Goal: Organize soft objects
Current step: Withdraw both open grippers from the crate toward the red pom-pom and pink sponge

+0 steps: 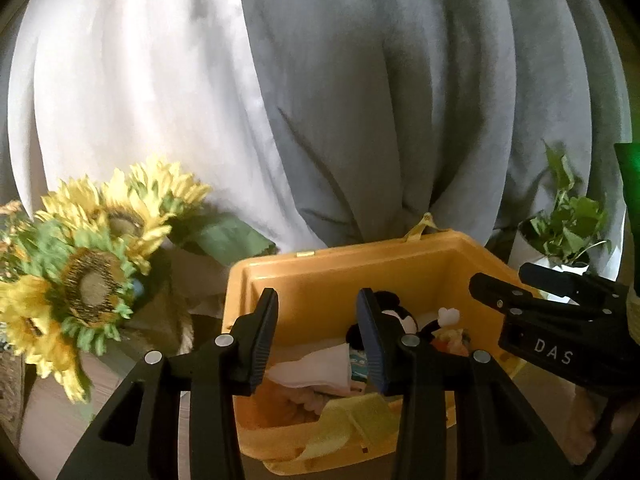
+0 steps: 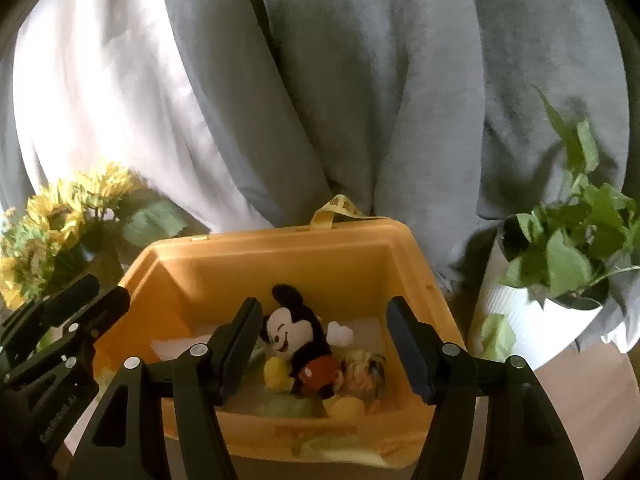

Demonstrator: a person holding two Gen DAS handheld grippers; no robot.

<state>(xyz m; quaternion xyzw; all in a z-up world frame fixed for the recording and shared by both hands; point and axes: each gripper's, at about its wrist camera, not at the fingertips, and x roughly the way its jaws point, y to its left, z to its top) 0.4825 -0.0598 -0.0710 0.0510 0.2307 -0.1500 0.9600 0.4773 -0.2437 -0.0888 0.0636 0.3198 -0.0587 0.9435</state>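
The yellow bin (image 2: 280, 264) holds a mouse plush toy (image 2: 300, 340) among folded cloths (image 1: 320, 368). The left gripper (image 1: 316, 340) and right gripper (image 2: 320, 344) hover over it, fingers parted, nothing held. "DAS" is printed on the right gripper's body.

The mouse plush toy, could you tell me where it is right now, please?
In the right wrist view the mouse plush toy lies inside the yellow bin, near its middle, beside a small tan plush on its right.
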